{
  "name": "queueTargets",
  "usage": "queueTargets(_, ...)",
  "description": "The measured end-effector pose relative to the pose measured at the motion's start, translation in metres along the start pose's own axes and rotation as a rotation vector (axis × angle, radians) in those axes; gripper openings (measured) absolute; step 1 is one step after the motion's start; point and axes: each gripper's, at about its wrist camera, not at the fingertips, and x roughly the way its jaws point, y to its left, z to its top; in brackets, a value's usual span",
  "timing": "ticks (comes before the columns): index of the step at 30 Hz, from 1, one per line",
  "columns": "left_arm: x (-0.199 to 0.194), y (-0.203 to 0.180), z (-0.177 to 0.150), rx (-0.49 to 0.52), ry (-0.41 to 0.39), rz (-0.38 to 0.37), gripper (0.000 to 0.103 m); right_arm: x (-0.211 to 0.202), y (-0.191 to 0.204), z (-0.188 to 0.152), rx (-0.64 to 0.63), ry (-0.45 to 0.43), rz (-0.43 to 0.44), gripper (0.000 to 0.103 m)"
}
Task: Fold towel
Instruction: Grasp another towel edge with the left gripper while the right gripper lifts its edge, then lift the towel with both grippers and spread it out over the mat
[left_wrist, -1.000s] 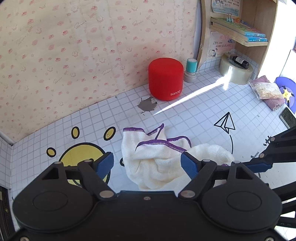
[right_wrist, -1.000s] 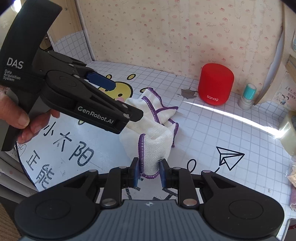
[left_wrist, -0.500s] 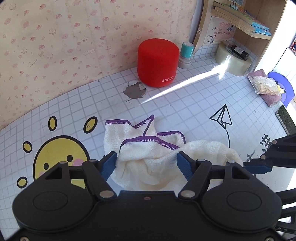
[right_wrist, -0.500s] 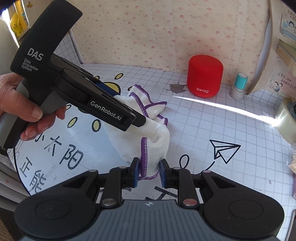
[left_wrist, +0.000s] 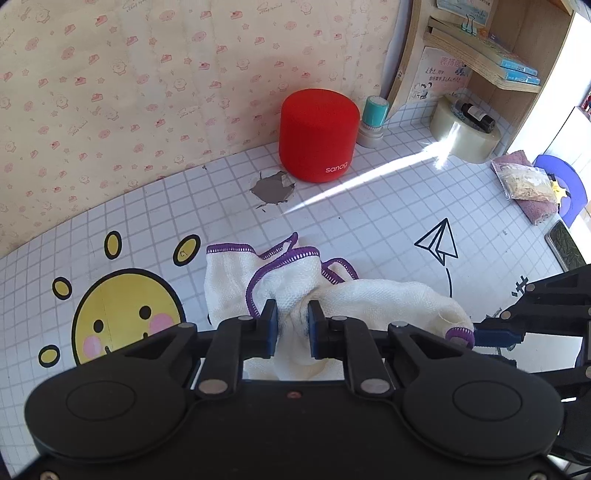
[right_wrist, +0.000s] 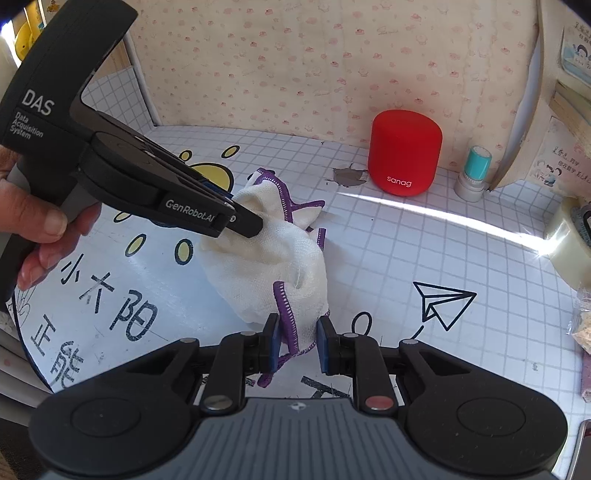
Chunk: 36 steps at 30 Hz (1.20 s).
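A cream towel (left_wrist: 291, 280) with purple stitched edges lies bunched on the white grid table. My left gripper (left_wrist: 291, 325) is shut on a fold of it near its middle. In the right wrist view the towel (right_wrist: 273, 254) hangs between both tools. My right gripper (right_wrist: 295, 339) is shut on a purple-edged corner at the towel's near end. The left gripper (right_wrist: 243, 221) shows there from the side, pinching the towel's far part. The right gripper's tip (left_wrist: 495, 334) shows at the right of the left wrist view, holding that corner.
A red speaker (left_wrist: 318, 134) and a teal stamp (left_wrist: 373, 122) stand at the back wall. A tape roll (left_wrist: 465, 134) sits under a wooden shelf (left_wrist: 480, 55). A snack bag (left_wrist: 526, 182) and a phone (left_wrist: 565, 249) lie at the right. A torn grey patch (left_wrist: 273, 188) marks the table.
My left gripper has closed from wide open onto a fold of the towel. The right gripper has kept its hold on the corner, and the towel is stretched a little more between both.
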Motion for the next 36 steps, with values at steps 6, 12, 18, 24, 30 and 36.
queueTargets(6,-0.014,0.009,0.015,-0.008,-0.061,0.039,0.017,-0.002,-0.002,0.016,-0.017,-0.031,-0.022,0.008)
queueTargets(12,-0.031,0.018,0.036,-0.021,-0.115,0.060,0.017,-0.003,-0.005,0.032,-0.033,-0.062,-0.045,0.008)
queueTargets(18,-0.047,0.018,0.040,-0.007,-0.136,0.071,0.017,-0.008,-0.005,0.046,-0.062,-0.082,-0.066,0.008)
queueTargets(24,-0.058,0.014,0.017,0.008,-0.112,0.077,0.018,-0.012,0.006,0.039,-0.105,-0.050,-0.058,0.008)
queueTargets(30,-0.060,0.005,-0.019,0.051,-0.058,0.108,0.021,-0.010,0.017,0.028,-0.111,-0.018,-0.041,0.011)
queueTargets(36,-0.065,0.005,-0.057,0.057,-0.020,0.139,0.052,-0.007,0.028,0.021,-0.118,0.006,-0.026,0.029)
